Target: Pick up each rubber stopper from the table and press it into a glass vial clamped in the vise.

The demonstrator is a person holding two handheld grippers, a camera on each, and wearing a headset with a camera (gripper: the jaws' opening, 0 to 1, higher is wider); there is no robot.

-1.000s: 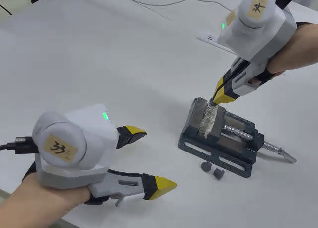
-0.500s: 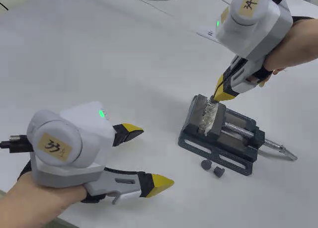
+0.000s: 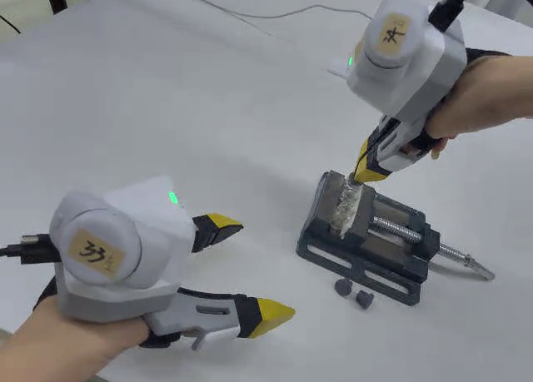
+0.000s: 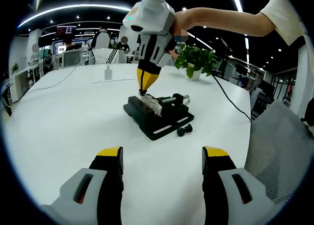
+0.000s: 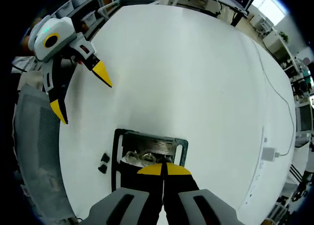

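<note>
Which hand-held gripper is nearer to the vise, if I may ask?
Right. The right hand-held gripper is over the vise, tips at the vials; the left hand-held gripper hangs well away.

Handwritten "33" marks a round tan sticker point(image 3: 94, 255) on the left tool point(image 3: 251, 270), left of the vise point(image 3: 366, 245); above the vise, a second sticker point(image 3: 393, 34) on the right tool point(image 3: 358, 179) apparently reads "34".

Two rubber stoppers point(image 3: 343, 287) point(image 3: 364, 298) on the table, one vise point(image 3: 366, 247), two tongs point(image 3: 256, 270) point(image 3: 356, 179)
</note>
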